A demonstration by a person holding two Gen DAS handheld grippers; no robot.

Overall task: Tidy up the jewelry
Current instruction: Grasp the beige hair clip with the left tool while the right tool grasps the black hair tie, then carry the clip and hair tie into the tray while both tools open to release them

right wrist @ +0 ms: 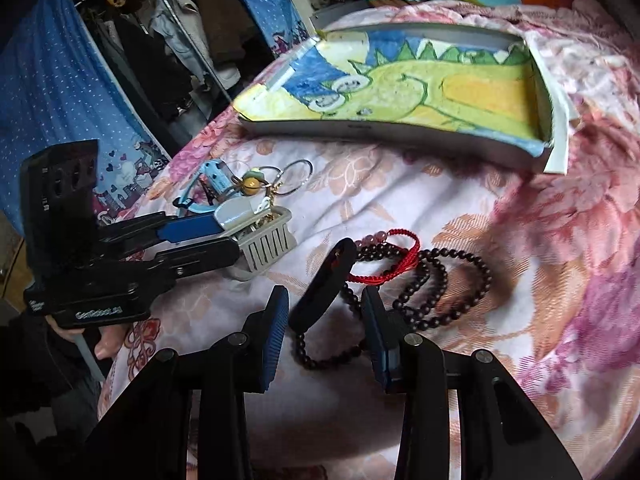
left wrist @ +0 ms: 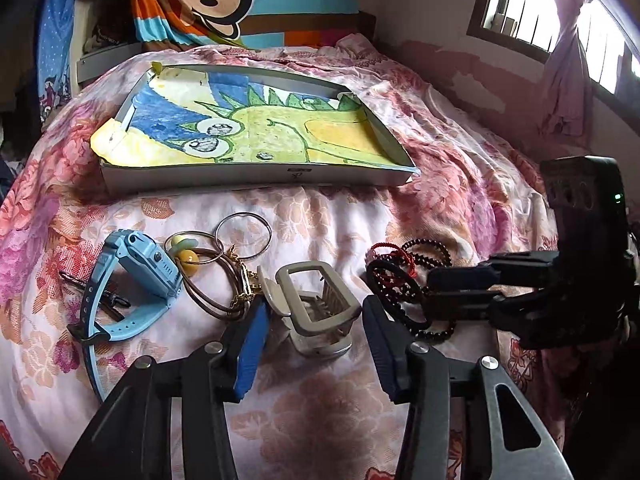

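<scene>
Right wrist view: dark beaded bracelets [right wrist: 436,280] and a red cord [right wrist: 384,256] are seen between the wide-open, empty right gripper [right wrist: 326,334]; a grey hair claw [left wrist: 316,308] is framed by the open left gripper [left wrist: 316,344].

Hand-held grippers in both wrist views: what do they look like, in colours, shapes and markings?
Both are matte black linkage frames with silver pivot bolts and blue ribbed finger pads. The left hand-held gripper has a boxy black housing with white lettering on its base and a pale handle. The right hand-held gripper has the same black housing with a small green light.
</scene>
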